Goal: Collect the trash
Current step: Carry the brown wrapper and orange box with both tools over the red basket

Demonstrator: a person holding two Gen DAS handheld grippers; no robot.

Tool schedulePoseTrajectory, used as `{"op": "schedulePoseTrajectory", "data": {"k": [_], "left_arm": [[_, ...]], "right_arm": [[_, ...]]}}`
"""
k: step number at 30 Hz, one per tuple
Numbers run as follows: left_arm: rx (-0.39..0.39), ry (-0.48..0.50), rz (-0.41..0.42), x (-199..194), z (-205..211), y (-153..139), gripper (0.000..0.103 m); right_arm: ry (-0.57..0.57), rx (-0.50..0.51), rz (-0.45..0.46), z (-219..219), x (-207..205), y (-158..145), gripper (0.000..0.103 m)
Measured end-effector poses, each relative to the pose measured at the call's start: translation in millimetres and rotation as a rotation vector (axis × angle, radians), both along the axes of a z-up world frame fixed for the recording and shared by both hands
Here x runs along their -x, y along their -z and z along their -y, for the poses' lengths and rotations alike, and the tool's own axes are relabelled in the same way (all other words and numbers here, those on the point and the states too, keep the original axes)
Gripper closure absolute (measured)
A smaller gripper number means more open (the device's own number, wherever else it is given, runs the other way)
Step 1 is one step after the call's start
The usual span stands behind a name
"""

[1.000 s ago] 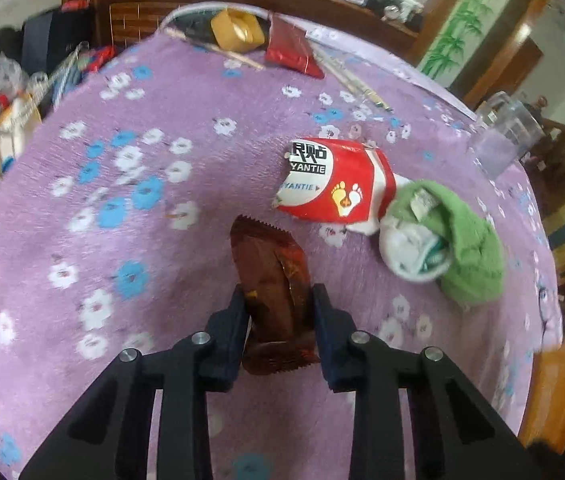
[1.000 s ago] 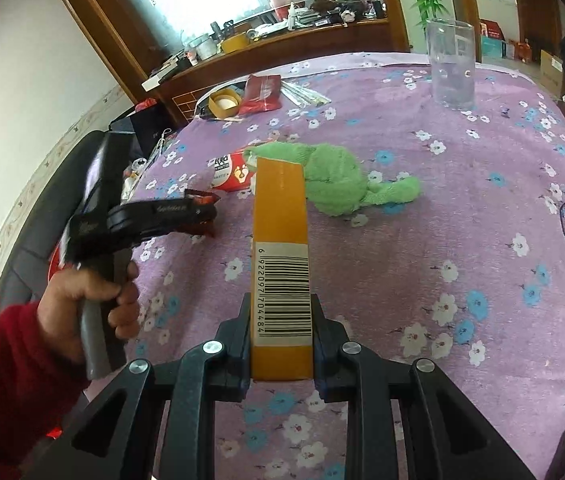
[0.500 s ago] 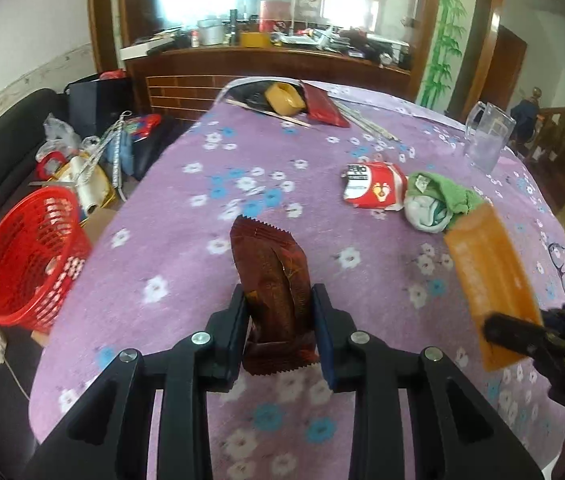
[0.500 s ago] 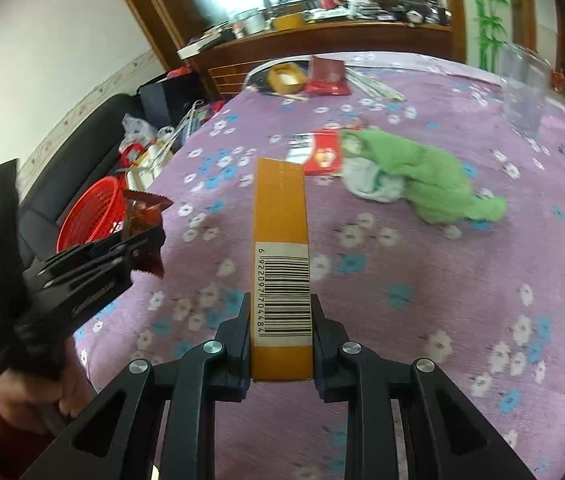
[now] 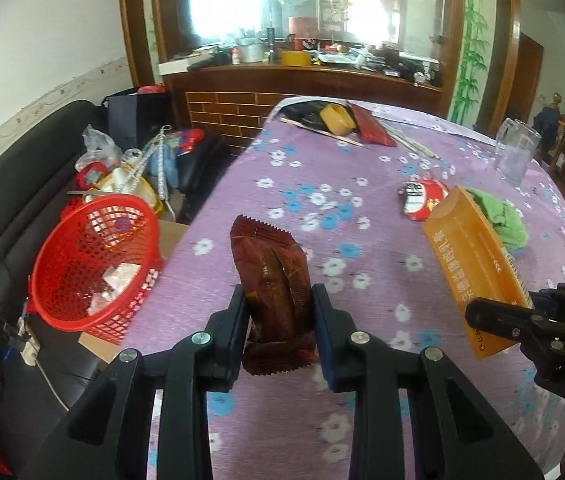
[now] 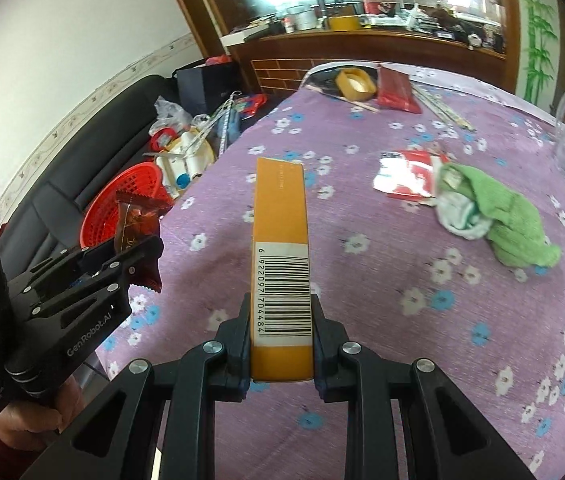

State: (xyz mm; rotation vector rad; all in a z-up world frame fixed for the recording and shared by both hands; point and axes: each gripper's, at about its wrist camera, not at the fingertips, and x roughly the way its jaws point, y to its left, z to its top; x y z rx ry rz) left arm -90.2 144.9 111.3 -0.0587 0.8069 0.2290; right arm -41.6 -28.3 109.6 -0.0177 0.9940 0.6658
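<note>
Both loads are up and in transit. The left tool is clamped on a brown wrapper, a crinkly foil sachet with serrated ends, held above the left edge of the surface. The right tool grips an orange box, a long, flat, rigid carton with a barcode panel facing the camera, held over the surface's near half. By my read this is the carry step, with the drop to come. The red basket, an open plastic mesh with some pale scraps inside, sits off the left edge, below the surface. Next call: swing left past that edge, get over the rim, then open the jaws. Trash left to collect: a red-and-white packet touching a soft green cloth towards the right edge.
</note>
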Motion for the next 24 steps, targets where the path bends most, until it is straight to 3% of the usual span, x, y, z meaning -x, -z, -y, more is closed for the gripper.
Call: {"op": "schedulePoseTrajectory", "data": {"k": [24], "left_arm": [[-0.005,-0.049,0.06,14.7,-62.3,-19.0,0.073]], "right_arm": [[-0.072,0.004,0.036,-72.1,7.8,-18.0,0.077]]}}
